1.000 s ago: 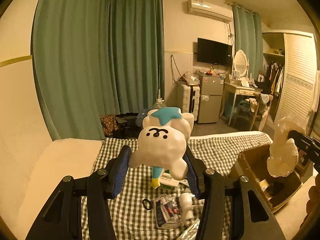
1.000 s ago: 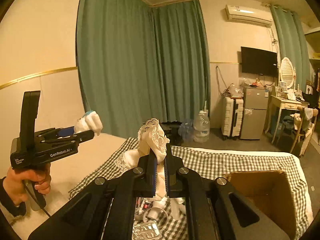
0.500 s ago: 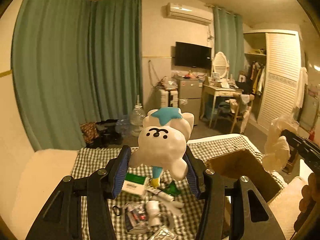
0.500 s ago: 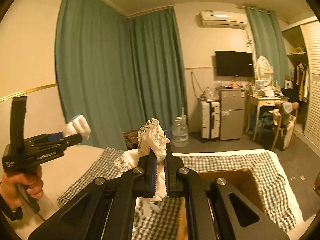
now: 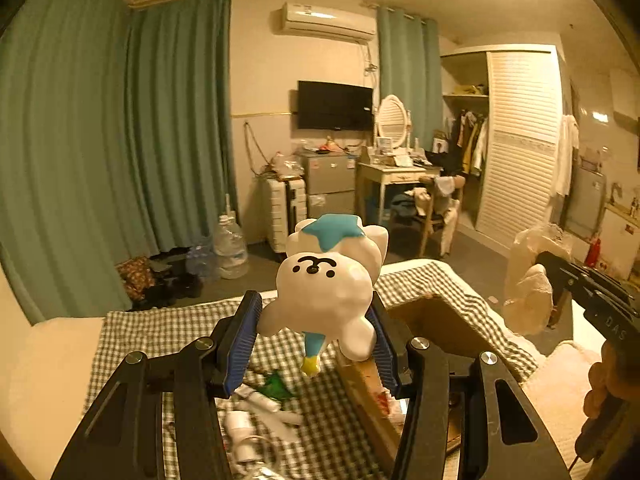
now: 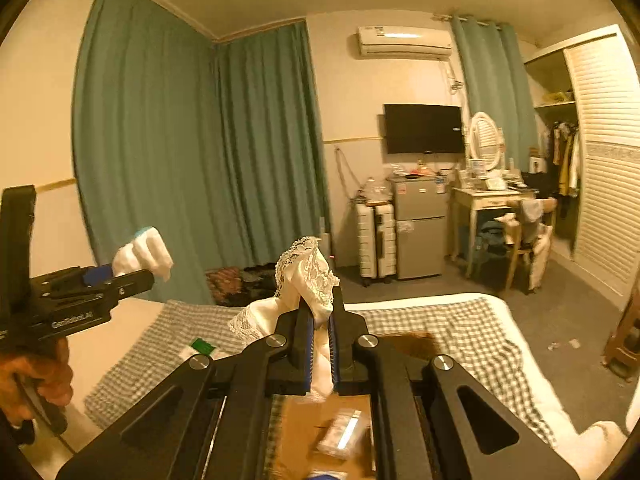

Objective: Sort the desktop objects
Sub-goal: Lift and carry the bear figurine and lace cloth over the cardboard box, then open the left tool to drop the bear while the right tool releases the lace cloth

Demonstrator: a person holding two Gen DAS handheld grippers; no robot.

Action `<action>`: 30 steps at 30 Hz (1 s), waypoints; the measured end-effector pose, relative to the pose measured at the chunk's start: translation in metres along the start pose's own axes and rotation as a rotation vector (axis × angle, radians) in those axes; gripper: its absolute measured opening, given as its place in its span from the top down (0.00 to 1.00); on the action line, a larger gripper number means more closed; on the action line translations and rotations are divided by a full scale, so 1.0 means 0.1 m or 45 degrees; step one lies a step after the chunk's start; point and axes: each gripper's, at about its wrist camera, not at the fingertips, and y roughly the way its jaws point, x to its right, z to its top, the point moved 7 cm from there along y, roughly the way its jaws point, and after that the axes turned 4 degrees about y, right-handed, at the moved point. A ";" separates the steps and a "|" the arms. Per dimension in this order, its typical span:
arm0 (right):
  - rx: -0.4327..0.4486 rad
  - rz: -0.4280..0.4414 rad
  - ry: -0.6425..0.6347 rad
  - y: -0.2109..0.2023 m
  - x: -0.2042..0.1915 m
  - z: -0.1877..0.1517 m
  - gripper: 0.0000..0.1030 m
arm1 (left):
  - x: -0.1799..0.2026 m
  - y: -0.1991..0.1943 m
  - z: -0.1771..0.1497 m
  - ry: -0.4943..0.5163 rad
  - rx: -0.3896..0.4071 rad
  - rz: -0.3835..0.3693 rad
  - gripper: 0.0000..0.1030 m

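While the left tongs (image 5: pixel 316 334) clamp a glossy white bear figurine (image 5: pixel 324 292) and the right tongs (image 6: pixel 320 344) pinch cream lace cloth (image 6: pixel 308 276), both hover over the brown cardboard box (image 5: pixel 436 320); releasing seems next.

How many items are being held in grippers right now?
2: white bear figurine with blue star in the left hand-held gripper; white lace-trimmed cloth in the right hand-held gripper.

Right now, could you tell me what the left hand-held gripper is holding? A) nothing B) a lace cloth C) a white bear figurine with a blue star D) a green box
C: the left hand-held gripper is shut on a white bear figurine with a blue star on its head; the lace cloth is in the right hand-held gripper.
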 end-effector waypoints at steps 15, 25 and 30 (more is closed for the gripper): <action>-0.132 -0.092 0.097 0.24 0.73 -0.38 0.94 | 1.03 0.80 -0.31 0.097 -0.151 -0.154 0.48; -0.310 -0.114 0.220 0.63 1.21 -0.92 0.94 | 1.40 1.30 -0.70 0.099 -0.290 -0.213 0.48; -0.374 -0.121 0.251 0.77 1.25 -1.07 0.91 | 1.51 1.49 -0.95 0.126 -0.373 -0.238 0.48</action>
